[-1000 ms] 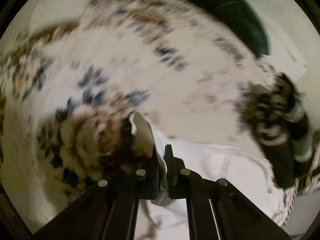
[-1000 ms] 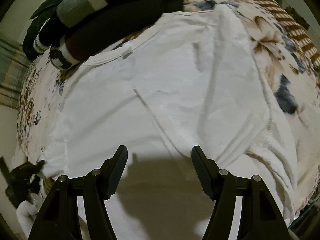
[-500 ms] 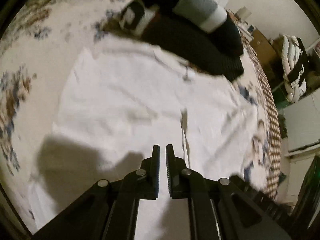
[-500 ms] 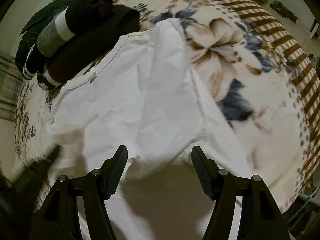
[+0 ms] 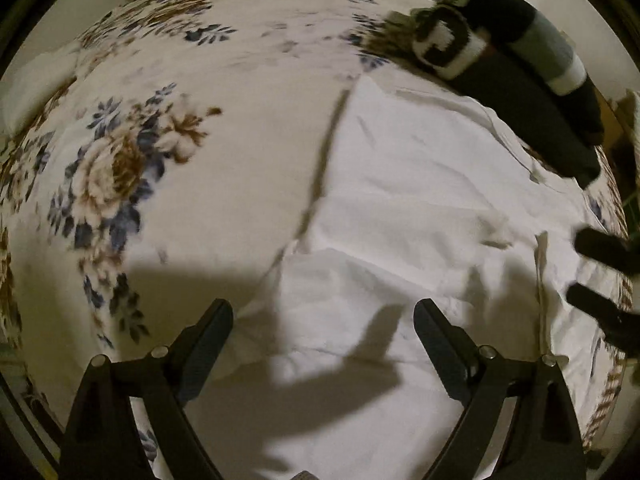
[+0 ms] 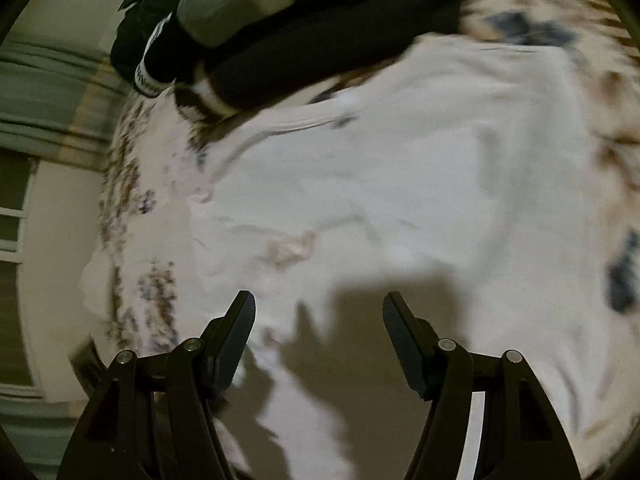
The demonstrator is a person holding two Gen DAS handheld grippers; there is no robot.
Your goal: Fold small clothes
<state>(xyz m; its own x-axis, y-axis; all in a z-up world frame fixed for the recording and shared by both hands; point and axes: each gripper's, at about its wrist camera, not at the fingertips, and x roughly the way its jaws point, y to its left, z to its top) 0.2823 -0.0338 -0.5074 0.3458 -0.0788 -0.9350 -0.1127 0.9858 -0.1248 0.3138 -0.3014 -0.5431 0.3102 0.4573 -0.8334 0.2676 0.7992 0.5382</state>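
1. The left claw is opening its jaws right now, and nothing is between them. A second ago it was pinched shut on a bit of white cloth, so it has let the cloth go
2. The right claw stays partly open, the same as before, and it holds nothing. Its black tips also show at the right edge of the left view
3. The thin white cotton shirt now lies spread out under both claws, with one part folded over near the left claw. I think one fold is done and more folds are still to come
4. The shirt's neck edge points toward the heap of dark clothes
5. The heap is a black knitted top with white and grey bands, and it touches the far edge of the shirt
6. Everything rests on a soft cream bed cover with brown and blue flowers
7. The room is dim. The claws throw big dark shadows on the shirt, and a pale wall shows at the left of the right view
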